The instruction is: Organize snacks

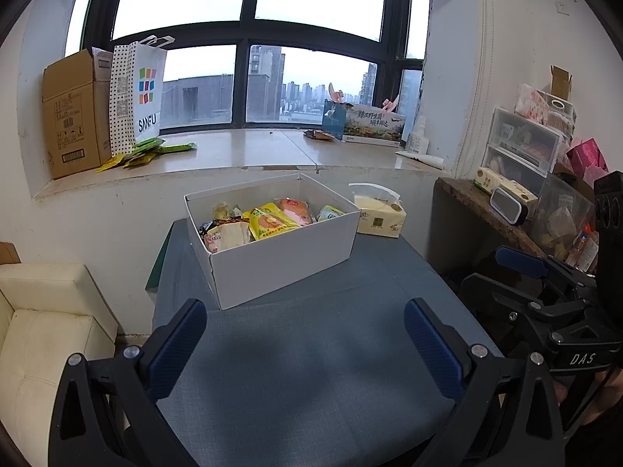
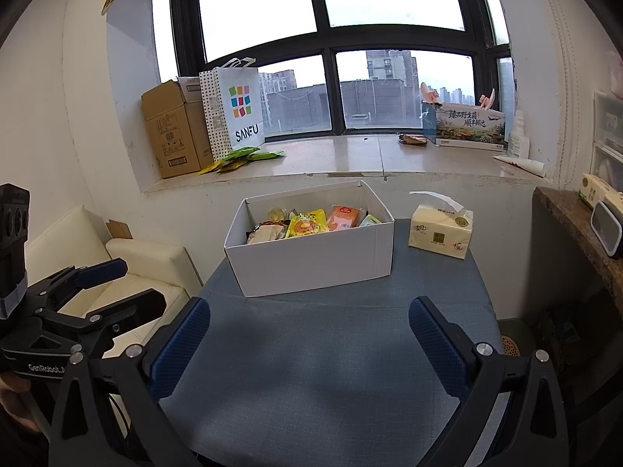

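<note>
A white cardboard box (image 1: 280, 260) stands on the blue-grey table (image 1: 311, 350) and holds several snack packs, among them a yellow pack (image 1: 268, 221) and an orange pack (image 1: 298, 210). It also shows in the right wrist view (image 2: 311, 264) with the yellow pack (image 2: 307, 223). My left gripper (image 1: 305, 340) is open and empty, above the table in front of the box. My right gripper (image 2: 309, 338) is open and empty, also short of the box. Each gripper shows at the edge of the other's view: the right one (image 1: 545, 284) and the left one (image 2: 89, 292).
A tissue pack (image 1: 379, 214) lies right of the box on the table. The windowsill holds green snack packs (image 1: 144, 153), a brown carton (image 1: 72, 116), a SANFU bag (image 1: 138, 93) and a printed box (image 1: 370, 124). A cream sofa (image 1: 43, 330) is left, a cluttered shelf (image 1: 525, 179) right.
</note>
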The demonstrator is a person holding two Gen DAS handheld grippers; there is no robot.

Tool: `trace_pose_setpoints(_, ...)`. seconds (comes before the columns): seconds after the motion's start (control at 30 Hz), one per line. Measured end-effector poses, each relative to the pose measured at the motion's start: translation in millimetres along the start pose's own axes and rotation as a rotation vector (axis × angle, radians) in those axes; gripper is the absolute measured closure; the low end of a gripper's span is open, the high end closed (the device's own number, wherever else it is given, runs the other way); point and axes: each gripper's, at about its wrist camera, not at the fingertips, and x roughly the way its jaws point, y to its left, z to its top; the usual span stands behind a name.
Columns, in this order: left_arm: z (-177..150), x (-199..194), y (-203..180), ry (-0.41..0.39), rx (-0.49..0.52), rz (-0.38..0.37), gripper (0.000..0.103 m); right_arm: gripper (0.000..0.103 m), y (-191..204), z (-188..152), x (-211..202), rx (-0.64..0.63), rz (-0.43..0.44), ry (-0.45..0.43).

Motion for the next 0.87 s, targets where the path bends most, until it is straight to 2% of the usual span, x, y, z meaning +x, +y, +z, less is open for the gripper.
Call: trace_pose_setpoints(0.87,-1.8,-0.5,3.8,-0.007,-0.005,-0.024,0.0,0.0,0.4,-2.0,1.9,0.001,-0.003,0.009)
